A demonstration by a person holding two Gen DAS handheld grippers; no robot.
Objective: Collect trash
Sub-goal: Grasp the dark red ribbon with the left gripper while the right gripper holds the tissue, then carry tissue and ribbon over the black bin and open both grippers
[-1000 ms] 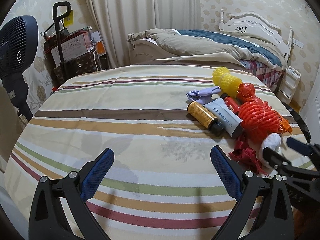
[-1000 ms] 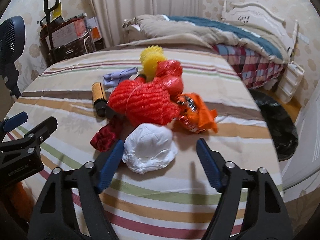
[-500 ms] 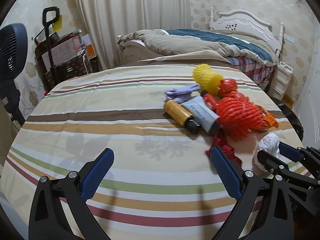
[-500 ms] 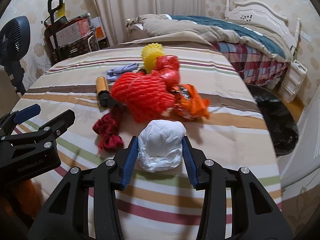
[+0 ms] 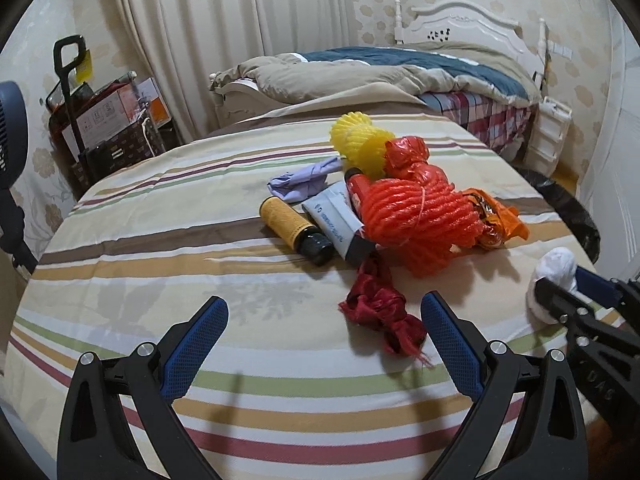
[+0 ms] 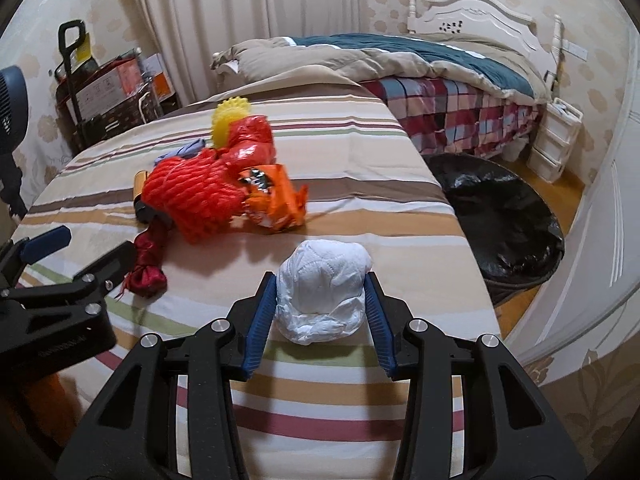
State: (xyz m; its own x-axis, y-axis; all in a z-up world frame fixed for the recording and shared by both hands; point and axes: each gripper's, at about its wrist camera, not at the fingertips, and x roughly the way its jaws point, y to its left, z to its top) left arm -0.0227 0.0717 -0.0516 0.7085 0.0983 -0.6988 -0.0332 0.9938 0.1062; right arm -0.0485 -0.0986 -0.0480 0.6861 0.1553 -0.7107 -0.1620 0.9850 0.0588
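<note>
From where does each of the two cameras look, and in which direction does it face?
Left wrist: sits on the left gripper, looks down over the striped table at the trash pile; its open blue fingers show, and the right gripper at the right edge.
Right wrist: sits on the right gripper, faces the white wad it clamps and the black bin; the left gripper shows.
Shared: wad, red net, bed.

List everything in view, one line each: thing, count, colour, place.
crumpled white paper wad: 1, white, between right gripper's pads
orange foam net: 1, orange-red, pile centre
yellow foam net: 1, yellow, pile's far end
orange snack wrapper: 1, orange, beside orange net
dark red cloth scrap: 1, dark red, near left gripper
amber bottle: 1, amber, black cap, lying
grey tube: 1, grey, beside bottle
black bin bag: 1, black, floor
left gripper: 1, open
right gripper: 1, shut on wad
</note>
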